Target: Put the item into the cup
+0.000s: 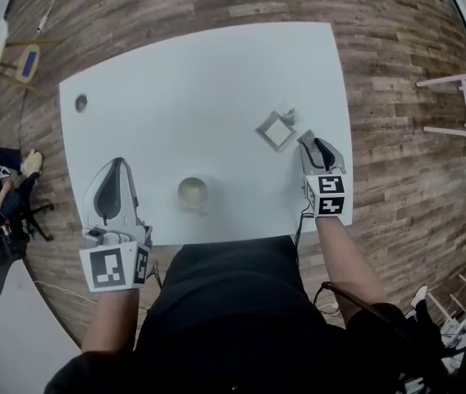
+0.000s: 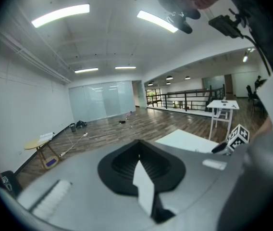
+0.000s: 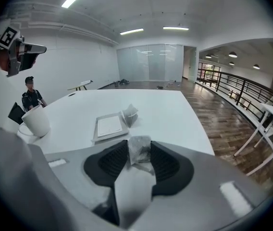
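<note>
Crinkly translucent sachet between wide-apart fingers of right gripper, seemingly unpinched; left gripper fingers together, empty.

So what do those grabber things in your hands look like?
The left gripper and the right gripper are smooth grey plastic shells that narrow to black ribbed pads. Each carries a white cube with black square markers at the back. A thin dark cable hangs from the right one. The person wears a black top, and the forearms are bare.

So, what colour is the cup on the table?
The round cup is white; clearest in right gripper view.
</note>
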`<action>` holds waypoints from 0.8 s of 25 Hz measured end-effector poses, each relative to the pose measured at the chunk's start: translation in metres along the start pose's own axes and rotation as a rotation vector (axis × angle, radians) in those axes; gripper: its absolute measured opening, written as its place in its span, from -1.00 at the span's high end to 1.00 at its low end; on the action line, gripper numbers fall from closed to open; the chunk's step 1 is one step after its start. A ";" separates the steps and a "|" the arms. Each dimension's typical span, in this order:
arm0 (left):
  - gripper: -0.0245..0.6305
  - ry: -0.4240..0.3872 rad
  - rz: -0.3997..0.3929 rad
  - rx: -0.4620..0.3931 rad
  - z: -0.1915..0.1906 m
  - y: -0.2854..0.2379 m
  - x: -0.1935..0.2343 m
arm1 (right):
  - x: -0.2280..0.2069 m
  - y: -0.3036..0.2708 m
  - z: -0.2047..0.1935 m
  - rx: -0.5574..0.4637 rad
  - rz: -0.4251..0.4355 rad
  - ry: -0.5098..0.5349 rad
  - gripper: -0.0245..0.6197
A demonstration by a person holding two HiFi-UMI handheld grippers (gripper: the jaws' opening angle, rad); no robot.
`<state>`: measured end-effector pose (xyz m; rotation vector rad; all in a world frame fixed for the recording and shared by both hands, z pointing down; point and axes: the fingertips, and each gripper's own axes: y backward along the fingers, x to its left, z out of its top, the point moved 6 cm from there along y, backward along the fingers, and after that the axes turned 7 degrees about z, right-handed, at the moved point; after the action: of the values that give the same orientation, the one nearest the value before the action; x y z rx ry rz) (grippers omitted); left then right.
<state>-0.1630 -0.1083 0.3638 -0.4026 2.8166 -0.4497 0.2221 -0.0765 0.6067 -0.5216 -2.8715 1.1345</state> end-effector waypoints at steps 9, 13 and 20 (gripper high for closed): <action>0.90 0.017 0.044 -0.010 -0.006 0.016 0.010 | 0.002 0.001 0.005 -0.022 0.007 0.047 0.71; 0.90 0.032 0.058 -0.034 -0.008 0.022 0.016 | 0.011 0.007 0.014 -0.040 0.012 0.091 0.72; 0.90 0.050 0.070 -0.083 -0.007 0.034 0.022 | 0.024 0.018 0.034 -0.072 0.020 0.152 0.72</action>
<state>-0.1933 -0.0825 0.3538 -0.3127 2.8950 -0.3342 0.2008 -0.0795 0.5672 -0.6113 -2.7911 0.9518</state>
